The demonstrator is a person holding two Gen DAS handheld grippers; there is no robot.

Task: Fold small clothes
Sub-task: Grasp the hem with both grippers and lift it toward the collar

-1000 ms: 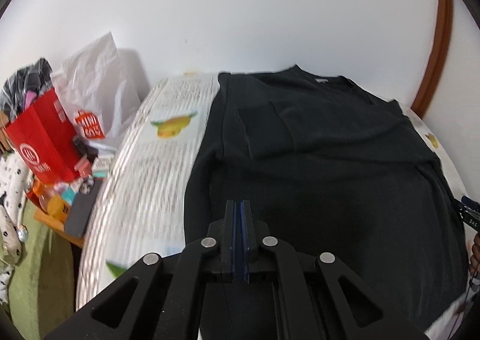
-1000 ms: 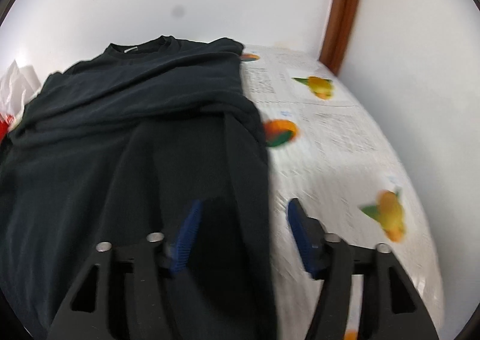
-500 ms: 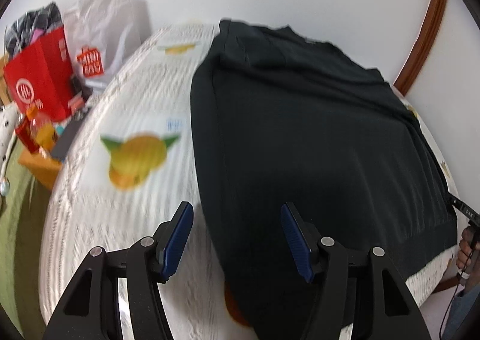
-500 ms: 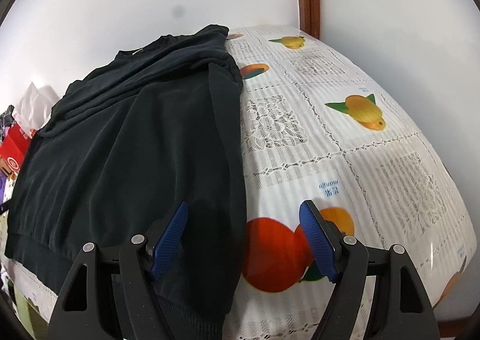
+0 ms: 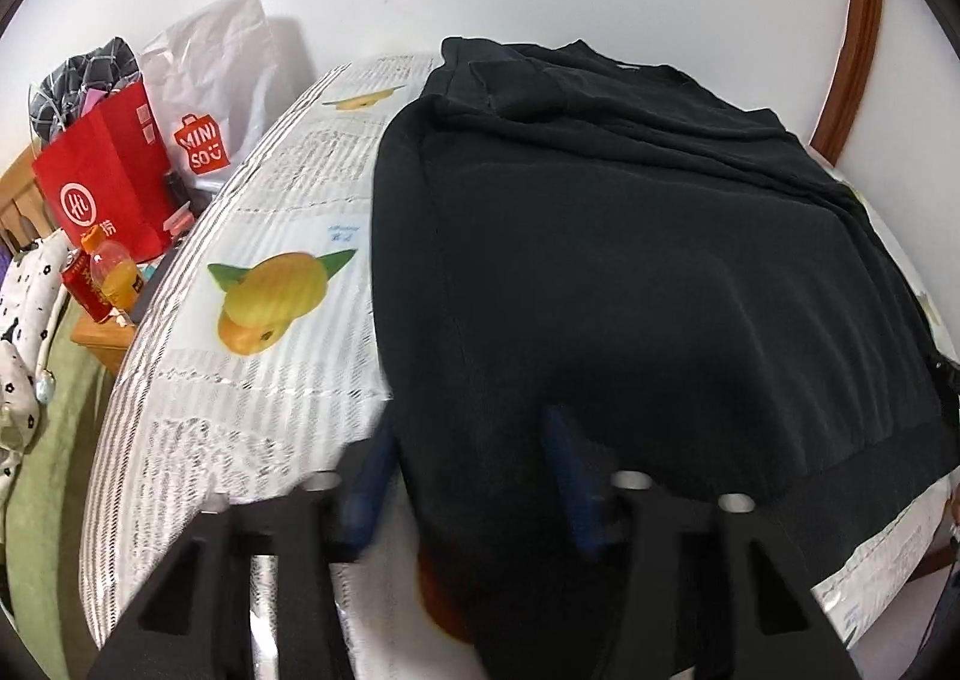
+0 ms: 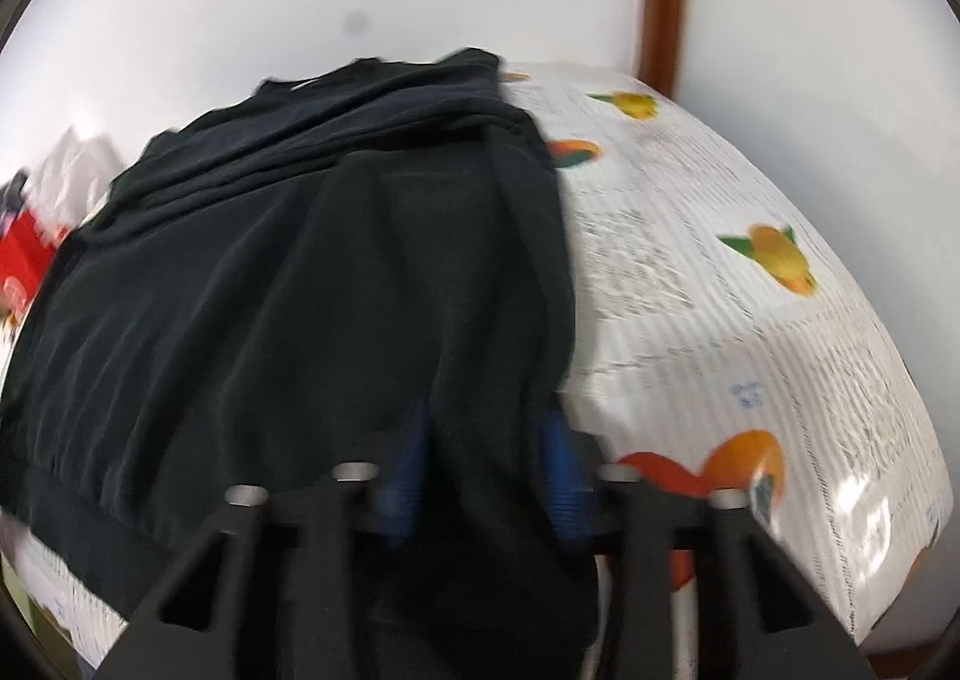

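Observation:
A black sweatshirt [image 5: 630, 236] lies flat on a table under a white fruit-print cloth [image 5: 270, 392], collar at the far end and hem band nearest me. My left gripper [image 5: 468, 476] straddles the near left edge of the garment. Its jaws are closing with the cloth between them, and the blurred blue pads still stand apart. In the right wrist view the sweatshirt [image 6: 300, 272] bunches up between the pads of my right gripper [image 6: 483, 470] at the near right corner. Those jaws are closing onto that fold.
Left of the table stand a red paper bag [image 5: 102, 182], a white shopping bag [image 5: 210, 80] and an orange drink bottle [image 5: 117, 272] on a low wooden stand. A brown door frame [image 5: 852, 50] runs up the wall at far right. The tablecloth [image 6: 720, 320] lies bare on the right.
Both grippers came back toward the near hem and dropped onto it. The left jaws opened, then narrowed over the left edge. The right jaws narrowed from wide onto the right corner.

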